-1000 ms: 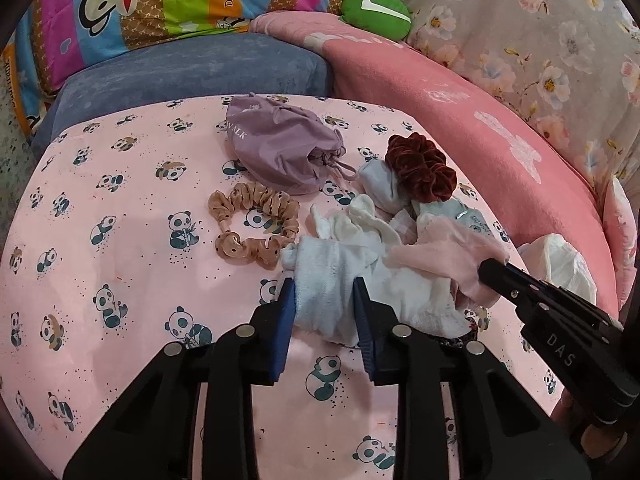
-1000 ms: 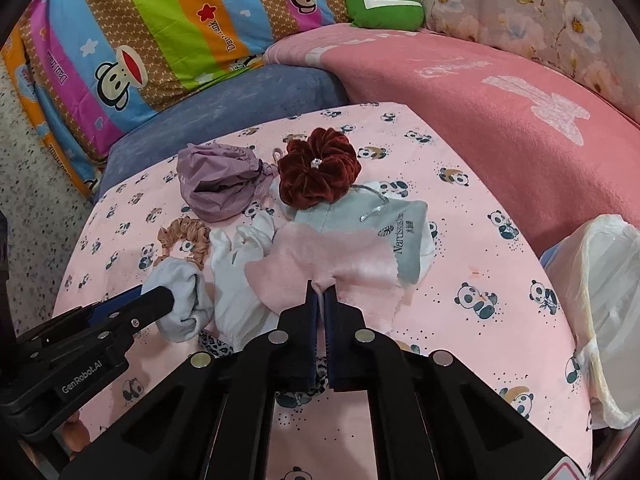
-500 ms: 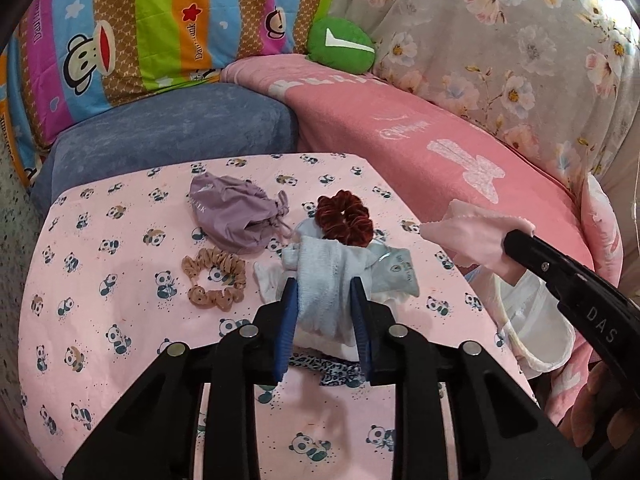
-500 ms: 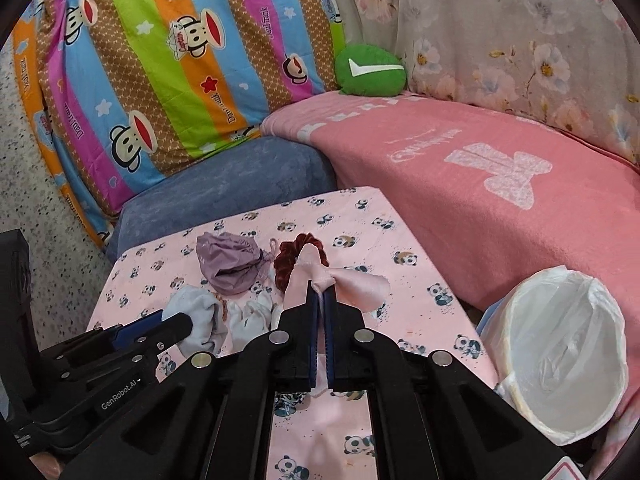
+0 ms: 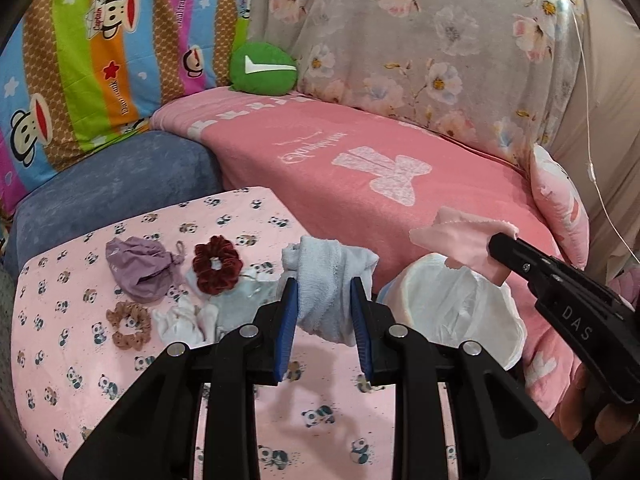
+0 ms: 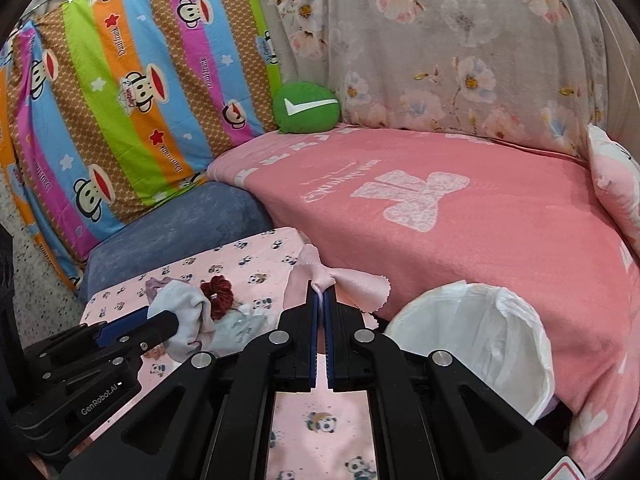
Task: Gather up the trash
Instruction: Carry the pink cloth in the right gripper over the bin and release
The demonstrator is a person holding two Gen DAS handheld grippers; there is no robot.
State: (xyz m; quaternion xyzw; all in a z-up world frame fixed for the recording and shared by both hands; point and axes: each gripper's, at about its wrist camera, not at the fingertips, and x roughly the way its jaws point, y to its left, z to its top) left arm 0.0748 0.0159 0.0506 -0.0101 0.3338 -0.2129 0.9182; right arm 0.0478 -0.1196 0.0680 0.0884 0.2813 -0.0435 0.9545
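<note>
My left gripper (image 5: 324, 300) is shut on a pale blue-white sock (image 5: 326, 280) and holds it in the air above the panda-print table (image 5: 120, 380), just left of the white-lined trash bin (image 5: 452, 312). My right gripper (image 6: 321, 300) is shut on a pink cloth (image 6: 344, 280), lifted beside the bin (image 6: 472, 340). In the left wrist view the pink cloth (image 5: 460, 240) hangs over the bin's far rim. The left gripper and sock (image 6: 180, 316) show at the left of the right wrist view.
On the table lie a purple pouch (image 5: 140, 268), a dark red scrunchie (image 5: 216, 264), a tan scrunchie (image 5: 128, 324), a white cloth (image 5: 180, 320) and a grey bag (image 5: 244, 304). A pink-blanketed sofa (image 5: 380, 168) and a blue cushion (image 5: 112, 188) border the table.
Both grippers have risen from the pile and swung right toward the bin, carrying the sock and the pink cloth. The bin has come into full view.
</note>
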